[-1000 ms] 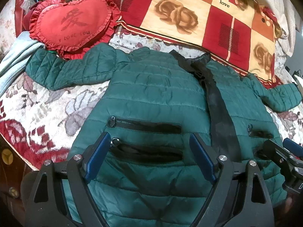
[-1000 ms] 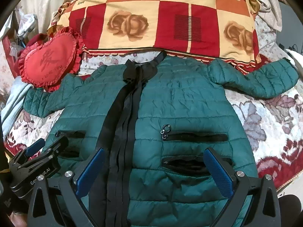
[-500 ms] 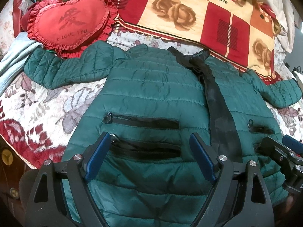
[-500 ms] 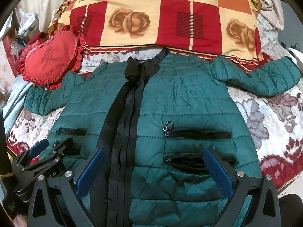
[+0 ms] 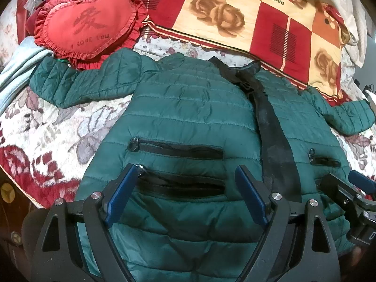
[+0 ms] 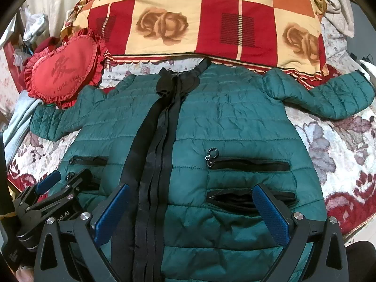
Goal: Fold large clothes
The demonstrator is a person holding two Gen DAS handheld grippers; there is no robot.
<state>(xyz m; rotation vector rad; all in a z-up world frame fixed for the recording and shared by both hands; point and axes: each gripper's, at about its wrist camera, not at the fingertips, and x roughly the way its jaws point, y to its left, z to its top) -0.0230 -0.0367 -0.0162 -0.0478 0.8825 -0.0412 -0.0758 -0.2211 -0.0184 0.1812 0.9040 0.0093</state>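
Jacket [image 5: 188, 117] is lying flat, front up, on bed [image 5: 47, 129], sleeves out at 9 and 3 o'clock; no fold made yet, all folds remaining. Left hand-held gripper [image 5: 185, 195] & right hand-held gripper [image 6: 190, 211] are hovering spread over the hem at 6, pinching nothing.

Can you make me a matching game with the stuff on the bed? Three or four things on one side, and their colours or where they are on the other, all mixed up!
Things:
1. puffy jacket
2. heart pillow
3. zipper strip
4. rose blanket

Clues:
A. red with frills, by the jacket's sleeve
B. black, running down the jacket's middle
C. dark green, spread flat with both sleeves out
D. red, orange and cream squares, beyond the jacket's collar

Pairs: 1-C, 2-A, 3-B, 4-D
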